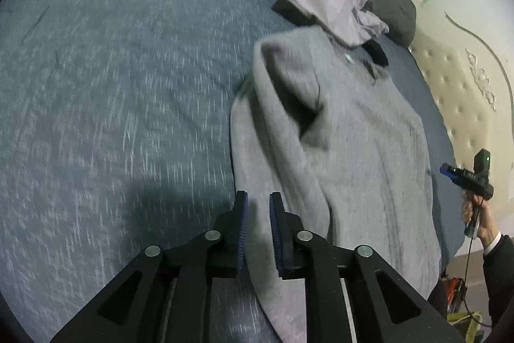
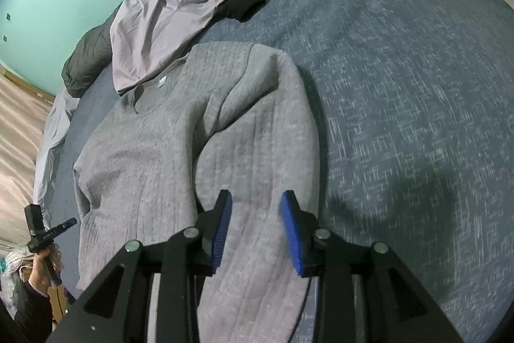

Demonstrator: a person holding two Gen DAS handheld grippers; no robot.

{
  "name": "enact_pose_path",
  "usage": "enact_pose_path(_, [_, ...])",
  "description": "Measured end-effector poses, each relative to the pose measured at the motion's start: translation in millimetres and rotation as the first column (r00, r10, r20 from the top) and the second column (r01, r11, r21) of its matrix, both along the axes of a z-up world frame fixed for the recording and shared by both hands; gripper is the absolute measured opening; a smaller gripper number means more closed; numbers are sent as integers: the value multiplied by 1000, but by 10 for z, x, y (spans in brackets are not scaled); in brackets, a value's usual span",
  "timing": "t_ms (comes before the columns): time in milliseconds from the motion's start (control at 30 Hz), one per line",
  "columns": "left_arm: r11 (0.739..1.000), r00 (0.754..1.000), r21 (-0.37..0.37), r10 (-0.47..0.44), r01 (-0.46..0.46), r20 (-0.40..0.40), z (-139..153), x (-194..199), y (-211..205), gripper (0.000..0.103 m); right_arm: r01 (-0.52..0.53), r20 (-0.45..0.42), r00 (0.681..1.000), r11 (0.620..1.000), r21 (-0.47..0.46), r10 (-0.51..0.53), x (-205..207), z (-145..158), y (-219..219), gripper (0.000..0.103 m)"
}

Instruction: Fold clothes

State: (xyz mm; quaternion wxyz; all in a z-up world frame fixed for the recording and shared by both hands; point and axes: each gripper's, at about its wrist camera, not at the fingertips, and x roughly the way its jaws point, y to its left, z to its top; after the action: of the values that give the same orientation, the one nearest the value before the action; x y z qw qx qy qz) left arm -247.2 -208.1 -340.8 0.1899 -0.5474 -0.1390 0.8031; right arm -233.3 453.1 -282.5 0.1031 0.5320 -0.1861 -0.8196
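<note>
Grey ribbed-knit sweater [image 2: 154, 150] flat on heathered blue bedspread [image 2: 401, 85], one side folded over, near bed's edge. Crumpled lilac garment [image 2: 167, 12] beyond collar. Left gripper [image 1: 258, 198] slightly parted, right gripper [image 2: 255, 198] wider, both gripping nothing.

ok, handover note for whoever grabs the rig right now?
Left gripper: jaws slightly apart, nothing between them, above the grey sweater's edge.
Right gripper: jaws open, empty, over the sweater's folded-in side.
Sweater lies on the blue bedspread, one side folded over the body.
Lilac garment crumpled at its collar end, untouched.
Left: finish folding the sweater, then the lilac garment.
</note>
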Motion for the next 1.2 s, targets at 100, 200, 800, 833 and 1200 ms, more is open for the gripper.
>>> enact_pose_path(100, [1000, 1000, 6, -4, 4, 16, -73, 96, 19, 17, 9, 2, 1000, 1000, -4, -9, 61, -5, -8, 33])
enact_pose_path(200, [1000, 999, 8, -8, 8, 33, -147, 166, 43, 17, 5, 3, 1000, 1000, -1, -5, 106, -3, -58, 33])
enact_pose_path(800, [999, 999, 28, -17, 16, 47, -310, 393, 102, 3, -23, -4, 1000, 1000, 15, 23, 206, 27, -133, 33])
enact_pose_path(833, [999, 999, 28, -16, 15, 29, -237, 396, 82, 3, -25, -5, 1000, 1000, 15, 25, 208, 31, -131, 33])
enact_pose_path(1200, [997, 991, -25, 75, -78, -109, 537, 303, -517, 3, -38, -16, 999, 999, 38, 38, 255, 117, -134, 33])
